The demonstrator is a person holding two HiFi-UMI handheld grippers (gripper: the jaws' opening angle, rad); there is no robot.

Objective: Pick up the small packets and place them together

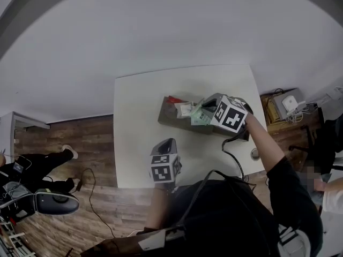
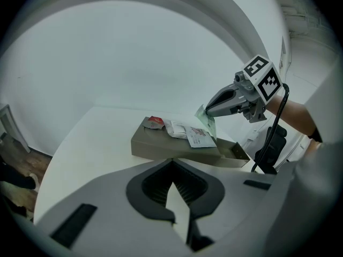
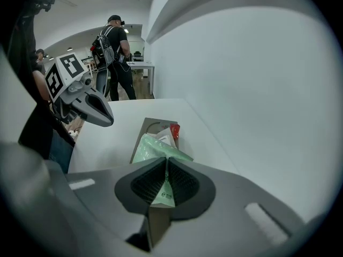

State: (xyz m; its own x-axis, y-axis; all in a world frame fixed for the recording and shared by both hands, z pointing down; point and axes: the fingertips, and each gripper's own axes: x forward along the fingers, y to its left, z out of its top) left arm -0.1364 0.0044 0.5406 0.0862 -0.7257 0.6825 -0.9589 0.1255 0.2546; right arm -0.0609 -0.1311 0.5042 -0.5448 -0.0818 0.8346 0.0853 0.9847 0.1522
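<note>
Right gripper (image 1: 203, 113) is clamped on a pale green packet (image 1: 199, 117). Its own view shows the two ribbed pads pressed against the packet's lower corner, with the rest of the packet (image 3: 154, 149) fanning out beyond the tips. The packet hangs over a shallow grey-brown tray (image 1: 170, 120) that lies on the white tabletop (image 1: 138, 116), near the tray's right-hand part as the head view has it. From the left gripper view the green packet (image 2: 206, 122) dangles from the tips of the right gripper (image 2: 208, 111), just above a white packet (image 2: 200, 138) already in the tray (whether the two touch cannot be made out).

Inside the tray (image 2: 161, 146) the packets lie side by side. A red packet (image 2: 155, 123) sits at one end, a crumpled white one (image 2: 176, 128) is next to it, and then comes the flat white packet with print on it. The end of the tray nearest the right gripper is bare.

Left gripper (image 1: 168, 142) hovers over the tabletop's near edge, apart from the tray, pointing toward it. Its jaw tips meet, and only the white tabletop shows between the pads (image 2: 188, 182).

A black cable (image 1: 233, 157) trails from the right gripper back toward the person. In the right gripper view a person with a backpack (image 3: 114, 50) stands farther off in the room.
</note>
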